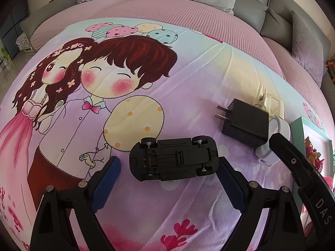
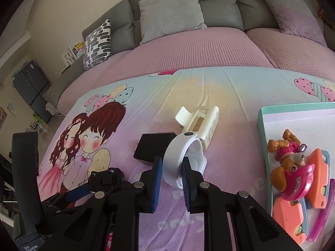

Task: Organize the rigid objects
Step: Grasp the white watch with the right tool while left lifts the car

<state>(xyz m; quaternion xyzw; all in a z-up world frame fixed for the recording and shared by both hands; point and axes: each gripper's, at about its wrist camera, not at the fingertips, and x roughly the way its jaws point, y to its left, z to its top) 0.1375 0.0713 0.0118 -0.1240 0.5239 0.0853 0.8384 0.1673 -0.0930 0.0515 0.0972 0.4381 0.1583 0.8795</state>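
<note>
Black jaws, blue ribbed pads (image 2: 156,185)

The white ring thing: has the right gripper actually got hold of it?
Touching. In the right wrist view the right gripper has its blue pads pressed on either side of the white ring's band, with no gap showing.

- Soft, even daylight in both views; no hard glare.
- Brightest on the printed bedsheet (image 1: 146,113) centre; pale patch far right of centre looks washed out.
- Faint shadows under the toy car (image 1: 173,159) and charger (image 1: 245,121).
- Strong fisheye bowing; black vignette at the corners.
- Near gripper arms dark, slightly soft.
</note>
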